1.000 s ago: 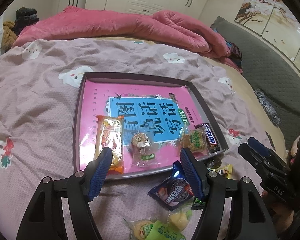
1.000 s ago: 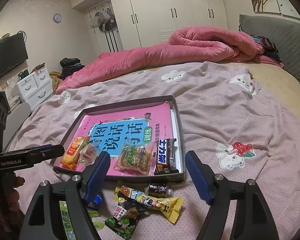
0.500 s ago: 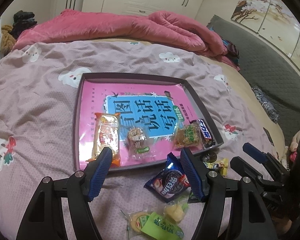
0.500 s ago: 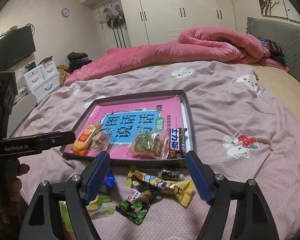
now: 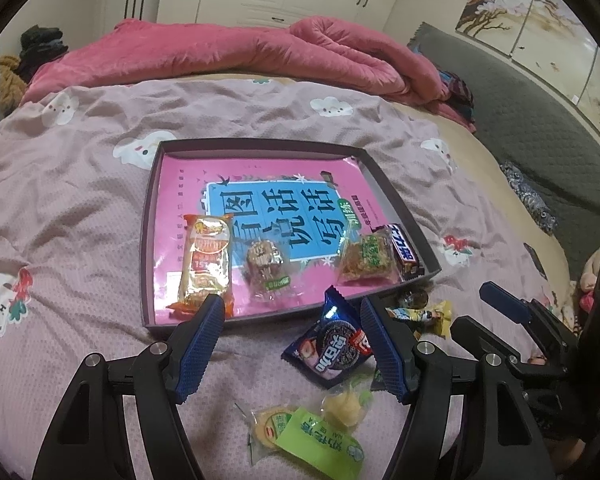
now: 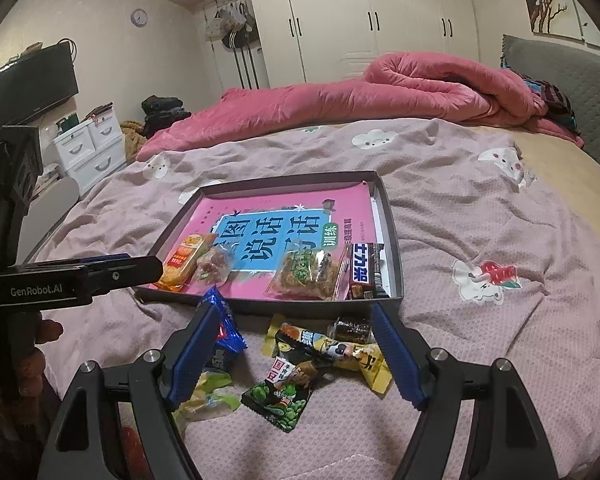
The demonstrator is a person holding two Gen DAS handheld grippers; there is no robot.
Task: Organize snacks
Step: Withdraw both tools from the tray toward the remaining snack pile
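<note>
Both tongs are hanging open and empty over the pink patterned bedspread (image 5: 80, 184). The left gripper (image 5: 292, 344) is hovering just above the blue crinkly foil cookie packet (image 5: 332, 344), which is lying on the cover just outside the near rim of the shallow dark cardboard tray (image 5: 148, 240). The right gripper (image 6: 292, 354) is hovering over the yellow-ended wrapped snack bar (image 6: 332, 350) and the green-and-black sachet (image 6: 282, 394). Four snacks are already sitting along the tray's near edge. These packets are probably handling as feather-light, slick and puffy — the film is likely sliding and buckling under the pads, and the cookie inside is brittle. Pinching the blue packet across its middle, gently, looks safest — the crimped ends are giving little to hold.
</note>
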